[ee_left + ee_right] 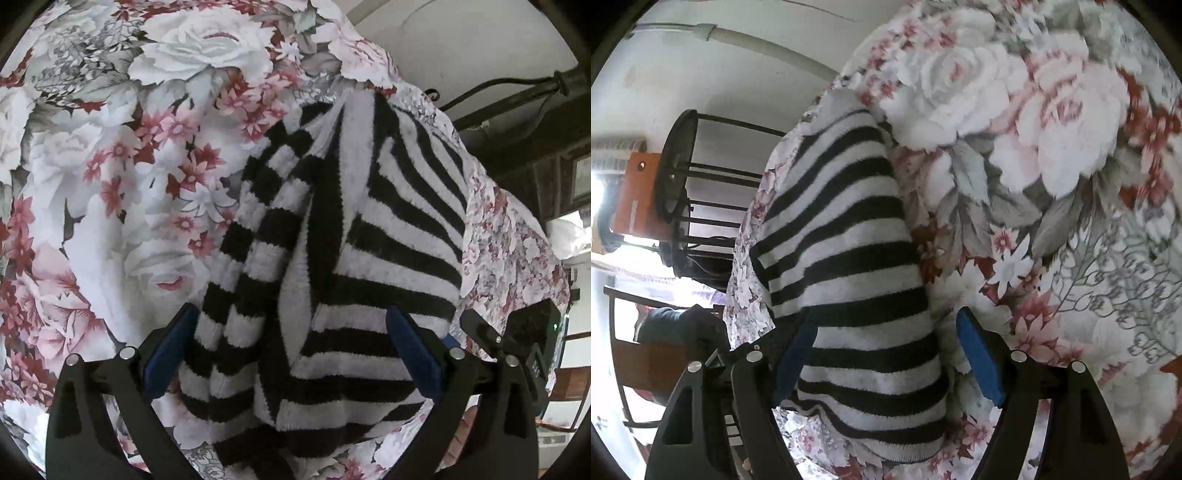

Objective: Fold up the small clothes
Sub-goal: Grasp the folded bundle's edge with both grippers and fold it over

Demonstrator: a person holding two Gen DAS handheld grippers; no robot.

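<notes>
both my left gripper (291, 354) and right gripper (886, 354) gape wide over the striped sweater (332, 236) on the floral sheet (110, 184), pinching nothing.

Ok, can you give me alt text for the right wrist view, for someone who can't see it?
A black-and-white striped garment lies on a floral cloth, with the right tool open, its blue-padded fingers either side of the garment's near end, not pressing it. At left, past the cloth's edge, stand a black metal frame and a pale wall.
</notes>
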